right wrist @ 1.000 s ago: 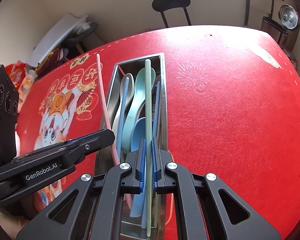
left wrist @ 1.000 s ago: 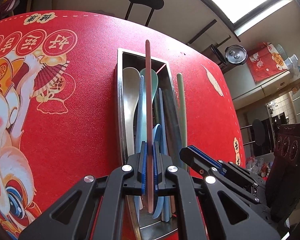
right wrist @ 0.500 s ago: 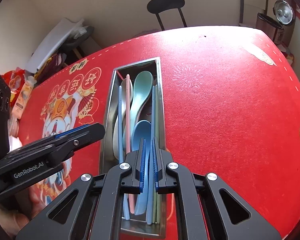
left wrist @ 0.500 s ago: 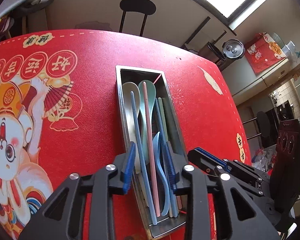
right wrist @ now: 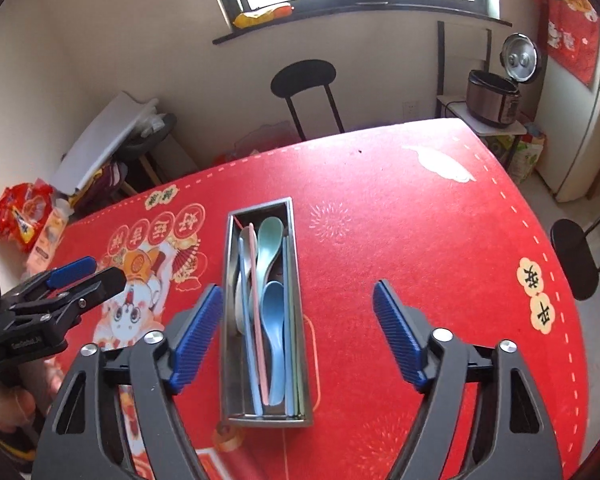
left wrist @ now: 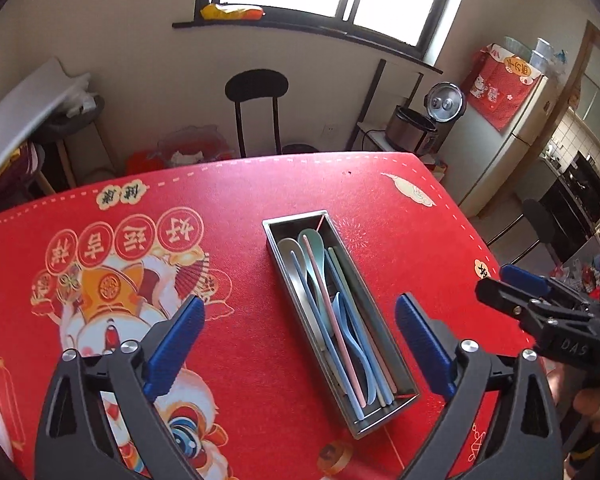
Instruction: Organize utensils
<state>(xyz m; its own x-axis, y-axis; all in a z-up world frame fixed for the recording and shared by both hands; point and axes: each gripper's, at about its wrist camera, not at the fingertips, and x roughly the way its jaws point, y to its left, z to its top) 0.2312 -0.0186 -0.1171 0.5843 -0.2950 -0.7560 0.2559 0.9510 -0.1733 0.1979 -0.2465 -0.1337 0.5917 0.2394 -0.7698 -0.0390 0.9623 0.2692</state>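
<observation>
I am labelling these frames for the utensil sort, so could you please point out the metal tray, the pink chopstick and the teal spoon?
metal tray (right wrist: 297, 280): right wrist view, bare right wall.
pink chopstick (right wrist: 257, 304): right wrist view, middle of its shaft.
teal spoon (right wrist: 269, 234): right wrist view, its bowl.

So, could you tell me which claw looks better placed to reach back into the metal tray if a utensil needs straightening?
Probably the right claw: in its view the metal tray runs straight between its open jaws. The left claw, also open and empty, sees the tray at a slant.
</observation>
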